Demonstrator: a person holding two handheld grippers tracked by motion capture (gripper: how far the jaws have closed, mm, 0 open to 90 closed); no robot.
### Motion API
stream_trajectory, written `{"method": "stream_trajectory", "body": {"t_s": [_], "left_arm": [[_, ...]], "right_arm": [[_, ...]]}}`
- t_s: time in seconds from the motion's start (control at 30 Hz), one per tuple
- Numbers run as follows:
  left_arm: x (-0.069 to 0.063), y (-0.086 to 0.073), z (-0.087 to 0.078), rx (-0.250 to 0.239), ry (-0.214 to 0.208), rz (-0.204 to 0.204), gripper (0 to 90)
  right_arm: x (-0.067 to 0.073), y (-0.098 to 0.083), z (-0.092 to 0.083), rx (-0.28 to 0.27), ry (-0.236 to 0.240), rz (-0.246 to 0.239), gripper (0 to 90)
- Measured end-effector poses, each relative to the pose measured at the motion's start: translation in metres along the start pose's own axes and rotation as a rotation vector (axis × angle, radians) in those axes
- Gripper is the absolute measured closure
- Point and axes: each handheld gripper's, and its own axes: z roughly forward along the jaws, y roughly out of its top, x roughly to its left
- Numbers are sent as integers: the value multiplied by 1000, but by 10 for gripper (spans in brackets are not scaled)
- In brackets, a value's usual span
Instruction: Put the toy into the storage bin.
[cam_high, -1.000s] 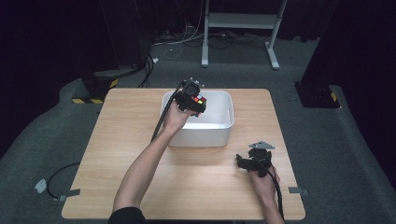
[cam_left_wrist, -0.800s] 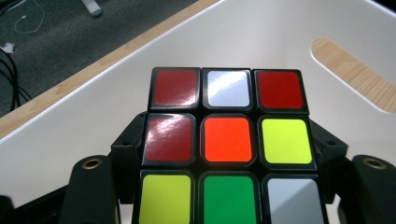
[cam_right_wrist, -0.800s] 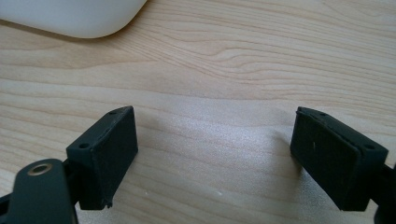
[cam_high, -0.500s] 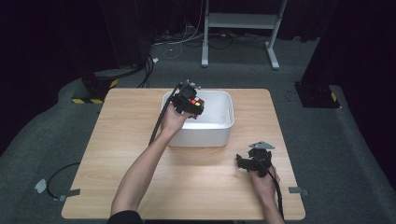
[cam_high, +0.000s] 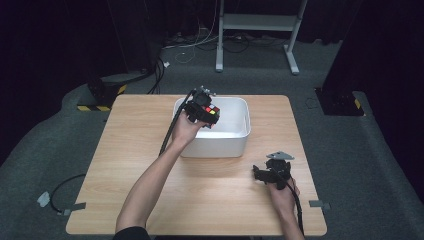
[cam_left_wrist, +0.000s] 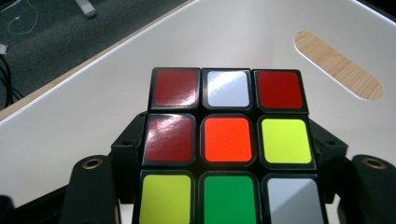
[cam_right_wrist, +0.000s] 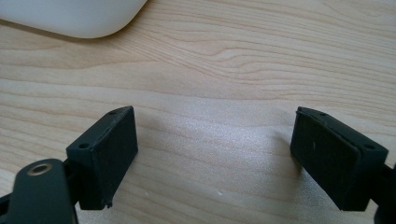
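A colour-tiled puzzle cube (cam_left_wrist: 226, 144) sits clamped between the jaws of my left gripper (cam_high: 207, 111), held over the inside of the white bin (cam_high: 235, 142) near its left wall. In the high view the puzzle cube (cam_high: 212, 111) shows red and yellow tiles above the bin's rim. My right gripper (cam_high: 264, 175) rests low over the wooden table (cam_high: 125, 150) at the front right, its black jaws wide apart with bare wood between them. In its own view the right gripper (cam_right_wrist: 215, 154) holds nothing, and a corner of the white bin (cam_right_wrist: 74, 18) lies at the top left.
The bin has an oval handle slot (cam_left_wrist: 338, 65) in its far wall. A cable (cam_high: 167, 135) trails from the left gripper along the forearm. Dark floor with cables and a stand's feet lies beyond the table's far edge.
The left gripper with the cube has shifted slightly toward the bin's middle. The right gripper has stayed where it was.
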Motion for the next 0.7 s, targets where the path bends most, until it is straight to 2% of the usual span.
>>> {"method": "stream_trajectory", "body": {"t_s": [0.33,0.7], "left_arm": [[-3,-4,-5,-12,0,16,330],[-5,-12,-11,-24,3,13,330]], "right_arm": [[0,0,0,0,0,1,147],[0,0,0,0,0,1,147]]}}
